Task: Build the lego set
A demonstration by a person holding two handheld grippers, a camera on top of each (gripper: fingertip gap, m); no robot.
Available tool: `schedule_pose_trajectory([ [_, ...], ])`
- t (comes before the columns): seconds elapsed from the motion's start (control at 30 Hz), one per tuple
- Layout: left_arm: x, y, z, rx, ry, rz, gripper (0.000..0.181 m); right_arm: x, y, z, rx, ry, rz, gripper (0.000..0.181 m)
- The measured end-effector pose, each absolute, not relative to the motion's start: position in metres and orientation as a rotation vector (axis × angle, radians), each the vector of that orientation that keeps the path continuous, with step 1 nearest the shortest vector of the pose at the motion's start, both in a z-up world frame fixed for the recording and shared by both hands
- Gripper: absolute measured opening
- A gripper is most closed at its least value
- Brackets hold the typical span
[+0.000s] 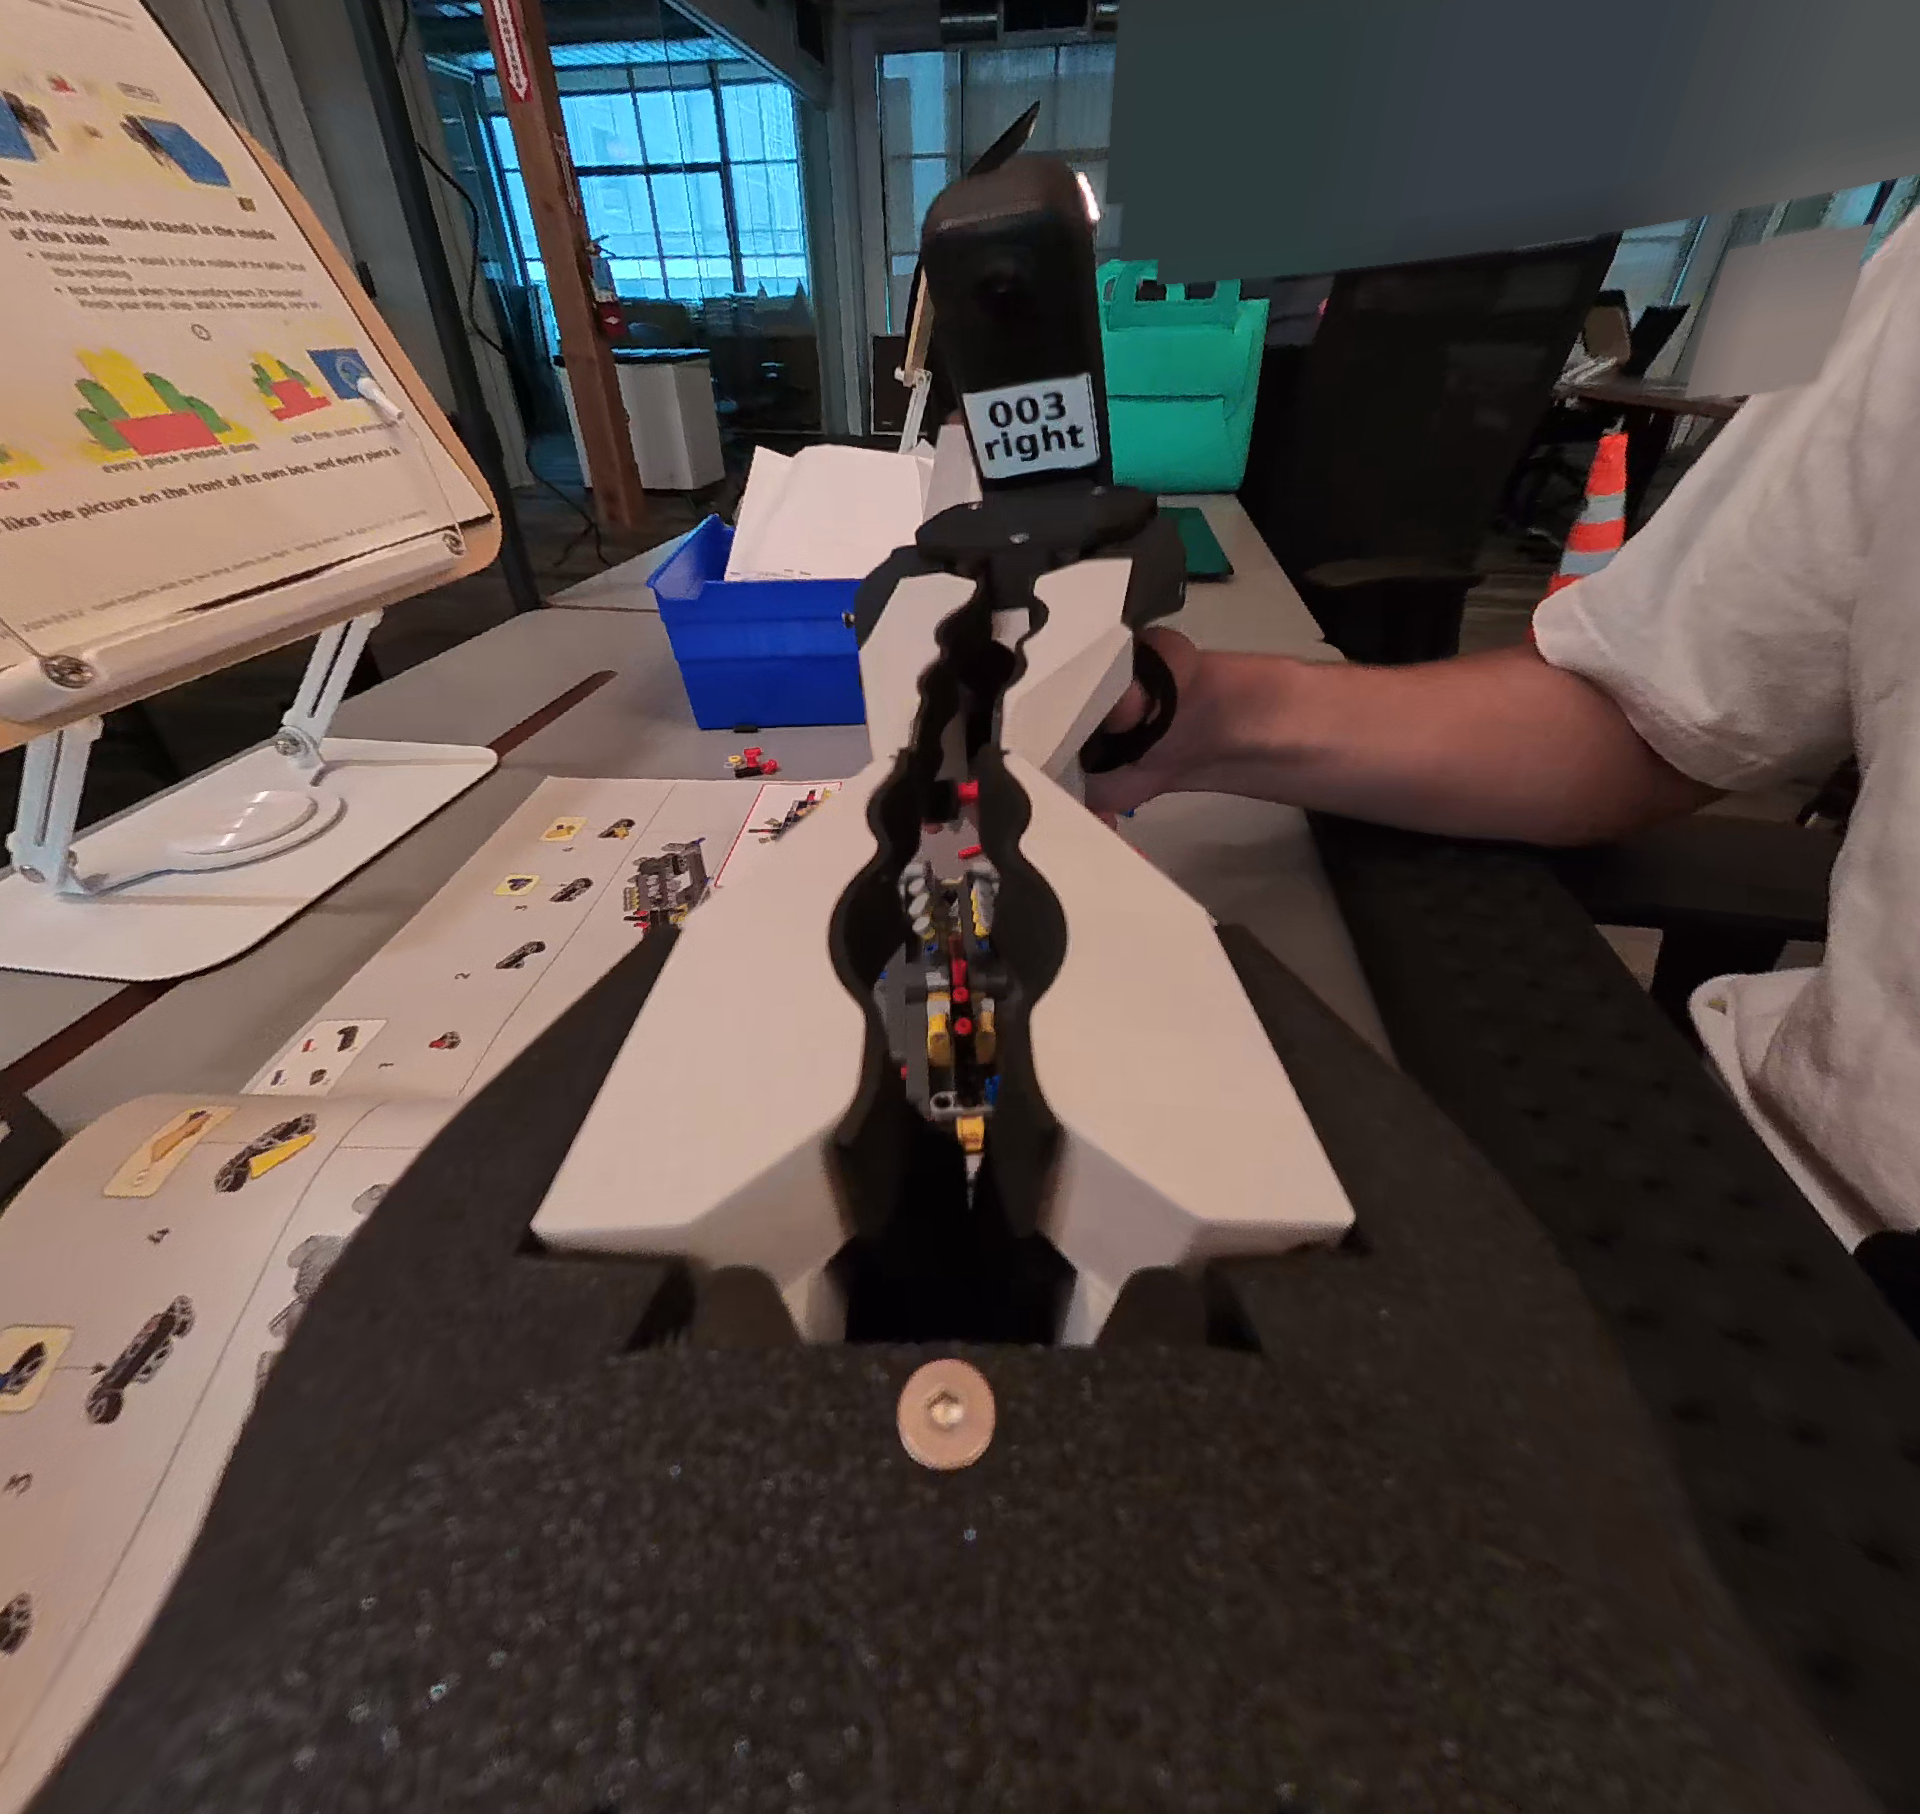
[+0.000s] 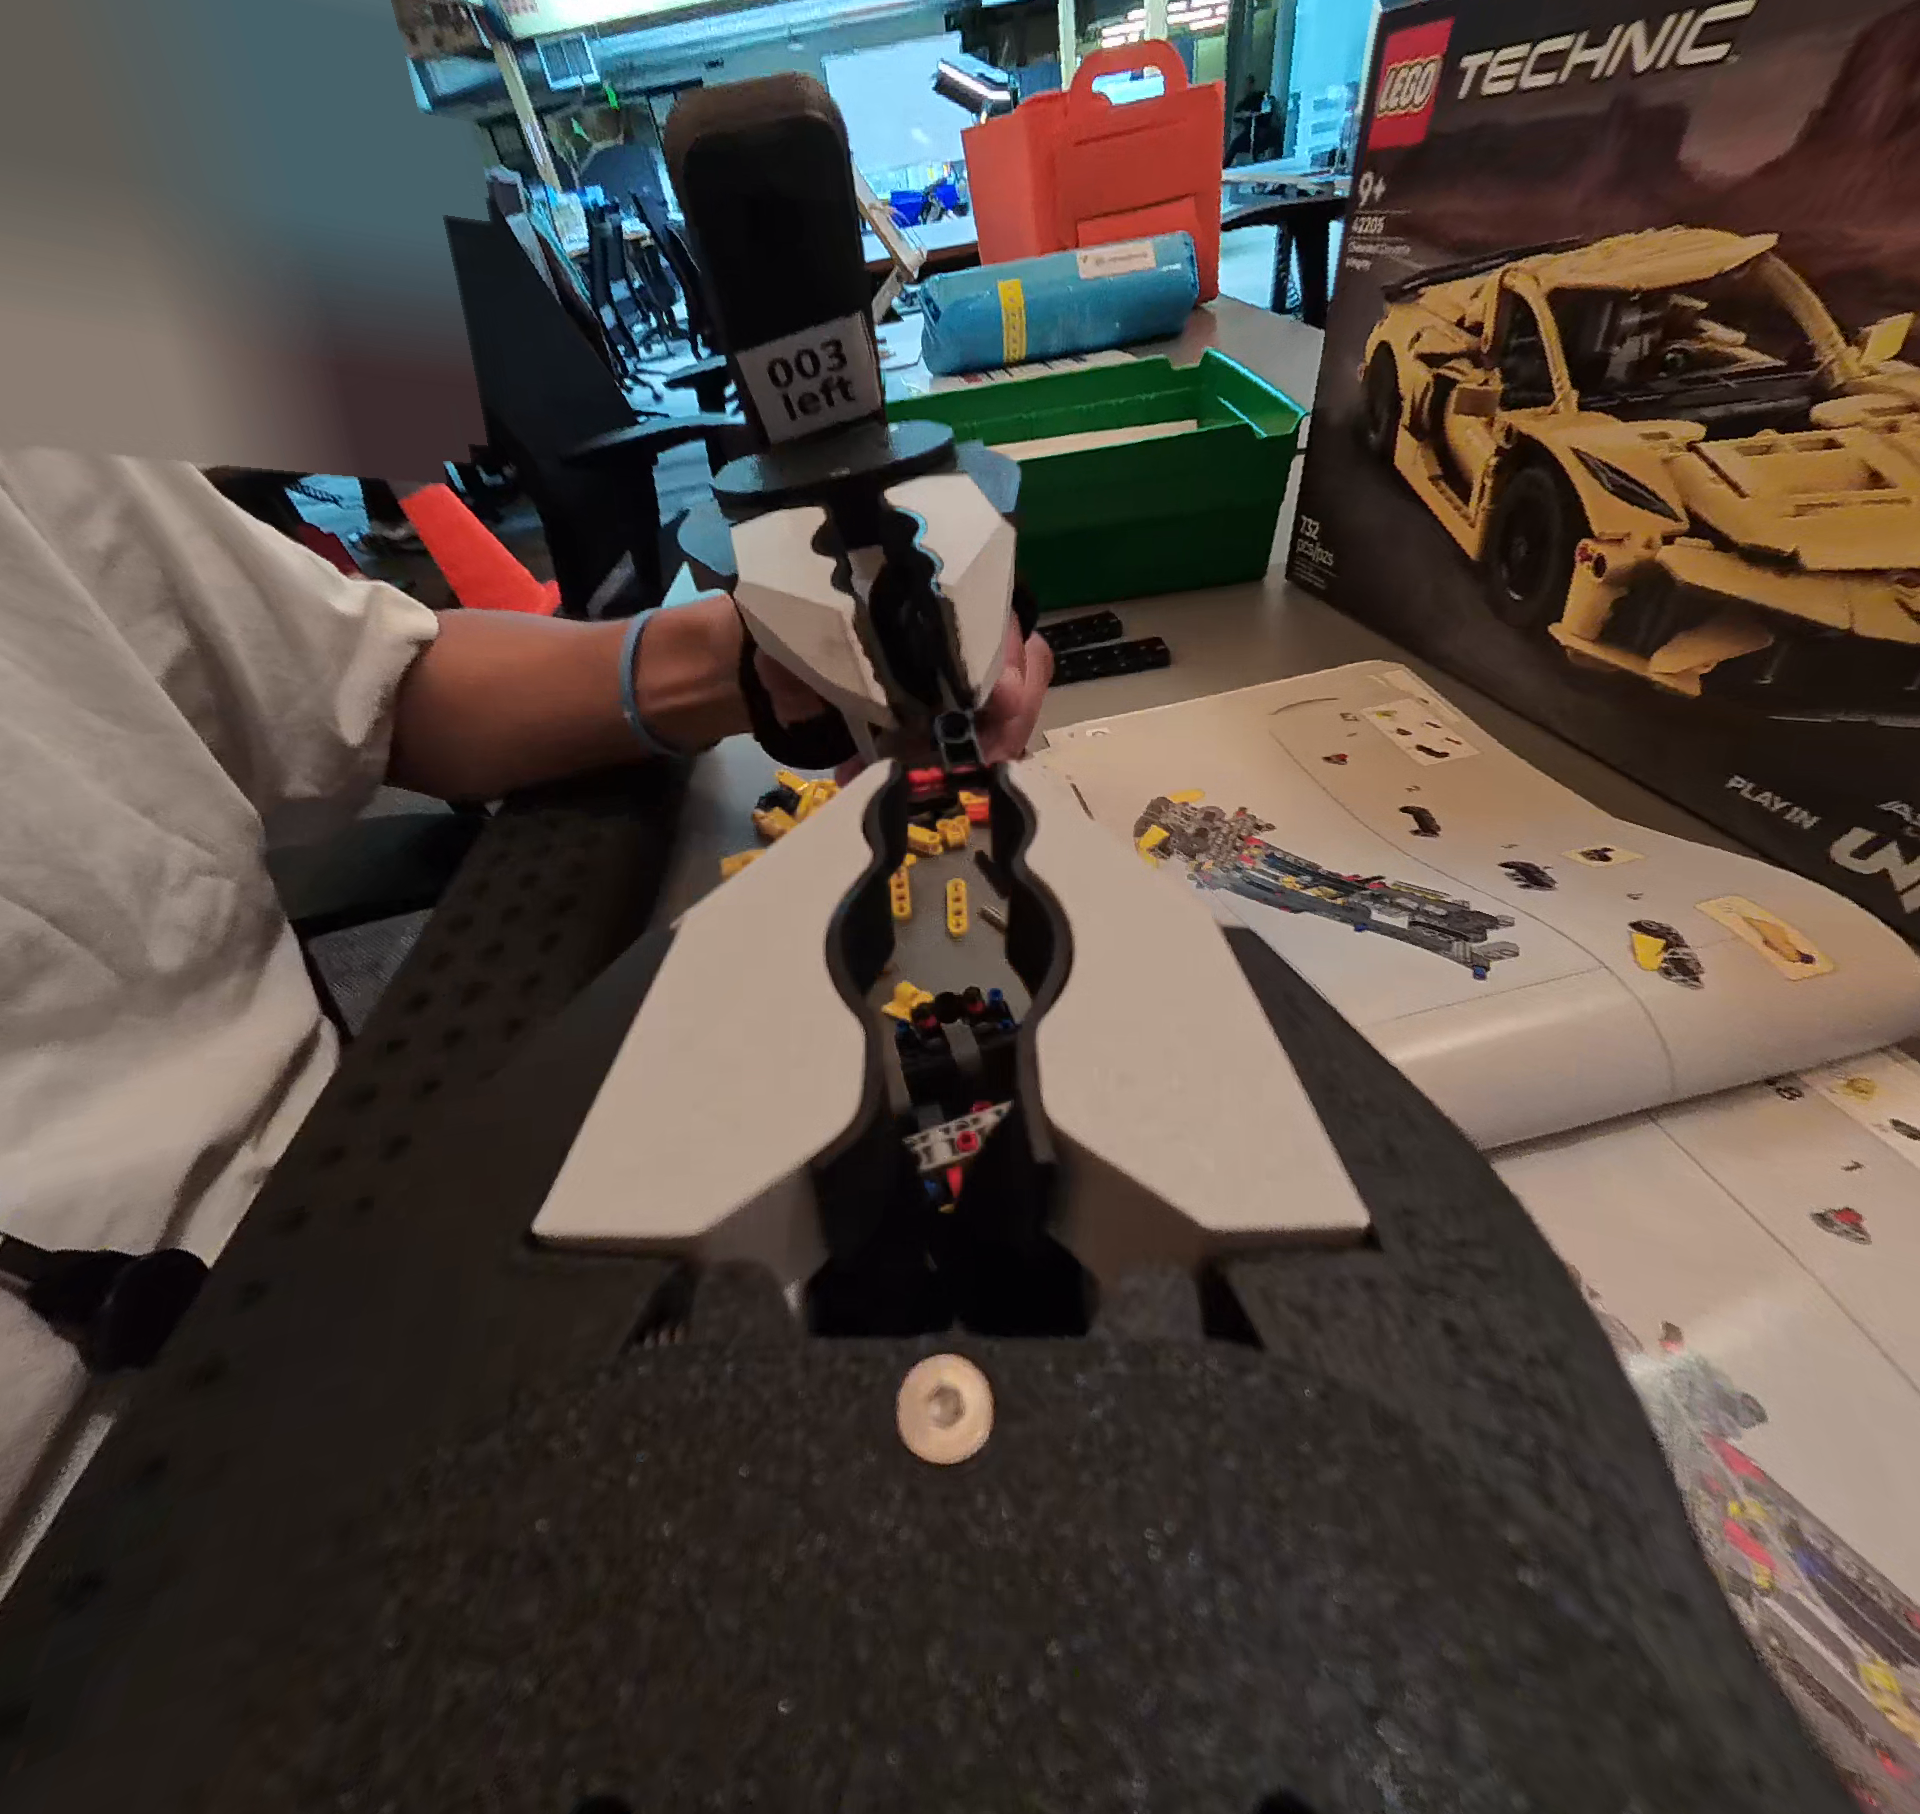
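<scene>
Two grippers meet tip to tip above the table (image 2: 1226,611), each pointing at the other. The left gripper (image 2: 940,715) has its fingers pressed together on a small dark grey piece (image 2: 956,730), held out at the very tips. The right gripper (image 2: 940,777) also looks closed or nearly so at its tips, but whether it pinches anything I cannot tell; the waved inner edges leave gaps further back.

The step in hand appears to be passing or re-gripping that one small piece between the tools. The next move likely calls for a firm hold from the right gripper before the left lets go, then carrying the piece to the model.

The half-built model (image 1: 951,1026), a grey, black and yellow frame with red pins, lies on the table beneath the fingers. Loose yellow and black parts (image 2: 935,834) lie scattered nearby, and the open instruction booklet (image 2: 1455,891) lies beside them, with the set's box (image 2: 1621,393) standing behind.
</scene>
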State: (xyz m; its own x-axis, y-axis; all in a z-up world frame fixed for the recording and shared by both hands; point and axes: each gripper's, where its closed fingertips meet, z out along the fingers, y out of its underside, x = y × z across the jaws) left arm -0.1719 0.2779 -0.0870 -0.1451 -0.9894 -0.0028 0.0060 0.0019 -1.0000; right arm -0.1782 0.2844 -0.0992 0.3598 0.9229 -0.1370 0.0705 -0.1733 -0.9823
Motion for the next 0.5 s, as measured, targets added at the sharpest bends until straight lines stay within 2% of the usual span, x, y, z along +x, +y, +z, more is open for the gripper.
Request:
schedule_pose_trajectory([
  [0.1, -0.172, 0.277, -0.096, -1.129, 1.385, -1.224, 0.013, -0.18, 0.285, -0.104, -1.555, -0.965, 0.919, 0.014],
  [0.27, -0.173, 0.279, -0.105, -1.134, 1.443, -1.14, 0.006, -0.183, 0.284, -0.112, -1.56, -1.025, 0.847, 0.014],
  [0.5, -0.176, 0.284, -0.099, -1.177, 1.387, -1.259, 0.006, -0.178, 0.287, -0.094, -1.475, -0.955, 0.836, 0.014],
])
